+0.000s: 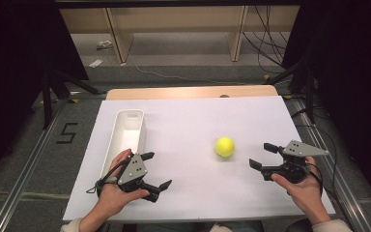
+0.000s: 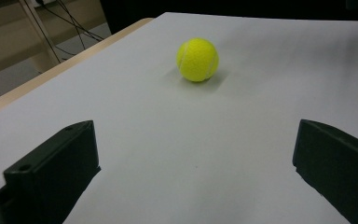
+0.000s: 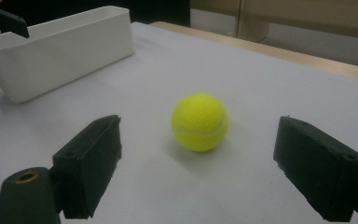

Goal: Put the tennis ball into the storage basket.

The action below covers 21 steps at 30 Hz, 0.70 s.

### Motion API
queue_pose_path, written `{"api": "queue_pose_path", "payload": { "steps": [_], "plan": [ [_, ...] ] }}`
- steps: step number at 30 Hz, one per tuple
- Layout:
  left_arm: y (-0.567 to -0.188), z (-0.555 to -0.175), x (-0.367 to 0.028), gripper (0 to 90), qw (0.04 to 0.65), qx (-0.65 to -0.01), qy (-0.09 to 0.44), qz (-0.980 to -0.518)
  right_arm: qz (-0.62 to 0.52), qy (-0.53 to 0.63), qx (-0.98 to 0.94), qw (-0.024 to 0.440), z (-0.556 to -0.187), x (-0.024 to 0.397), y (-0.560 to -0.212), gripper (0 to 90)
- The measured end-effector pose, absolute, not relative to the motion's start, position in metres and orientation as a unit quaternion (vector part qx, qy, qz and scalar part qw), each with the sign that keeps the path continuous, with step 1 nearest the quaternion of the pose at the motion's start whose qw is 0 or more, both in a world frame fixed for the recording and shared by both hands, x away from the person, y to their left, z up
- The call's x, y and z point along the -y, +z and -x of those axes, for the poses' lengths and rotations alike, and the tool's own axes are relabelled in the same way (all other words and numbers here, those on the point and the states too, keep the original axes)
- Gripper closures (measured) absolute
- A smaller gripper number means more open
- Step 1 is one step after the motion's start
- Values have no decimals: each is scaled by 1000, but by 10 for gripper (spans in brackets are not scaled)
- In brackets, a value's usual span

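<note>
A yellow tennis ball (image 1: 225, 146) rests on the white table sheet (image 1: 193, 121), right of centre. My right gripper (image 1: 263, 155) is open just to the ball's right, jaws pointing at it; in the right gripper view the ball (image 3: 200, 122) sits a short way ahead between the spread jaws, untouched. My left gripper (image 1: 155, 169) is open near the front left, beside the bin's near end. In the left gripper view the ball (image 2: 197, 59) lies far ahead on the sheet.
A long white bin (image 1: 127, 135) stands empty on the sheet's left side, also in the right gripper view as the bin (image 3: 65, 49). The wooden table edge (image 1: 188, 92) runs along the back. Metal rails and cables flank the table.
</note>
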<state>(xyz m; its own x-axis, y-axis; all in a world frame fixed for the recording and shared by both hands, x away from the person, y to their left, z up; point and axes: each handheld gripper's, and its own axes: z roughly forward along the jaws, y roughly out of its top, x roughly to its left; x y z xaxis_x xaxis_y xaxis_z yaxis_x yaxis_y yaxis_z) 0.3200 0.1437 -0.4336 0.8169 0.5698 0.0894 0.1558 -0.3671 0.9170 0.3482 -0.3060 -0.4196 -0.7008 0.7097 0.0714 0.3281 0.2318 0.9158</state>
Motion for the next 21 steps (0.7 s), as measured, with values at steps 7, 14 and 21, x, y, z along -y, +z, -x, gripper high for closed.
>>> {"api": "queue_pose_path", "payload": {
  "steps": [7,14,21],
  "plan": [
    [-433,-319,-144,0,515,-225,202,-802,-342,514,-764,187,-349,304,-420,156],
    [-433,-319,-144,0,516,-225,202,-802,-343,507,-768,189,-353,299,-422,156],
    [-433,-319,-144,0,516,-224,203,-801,-339,494,-777,196,-364,288,-425,156]
  ]
}}
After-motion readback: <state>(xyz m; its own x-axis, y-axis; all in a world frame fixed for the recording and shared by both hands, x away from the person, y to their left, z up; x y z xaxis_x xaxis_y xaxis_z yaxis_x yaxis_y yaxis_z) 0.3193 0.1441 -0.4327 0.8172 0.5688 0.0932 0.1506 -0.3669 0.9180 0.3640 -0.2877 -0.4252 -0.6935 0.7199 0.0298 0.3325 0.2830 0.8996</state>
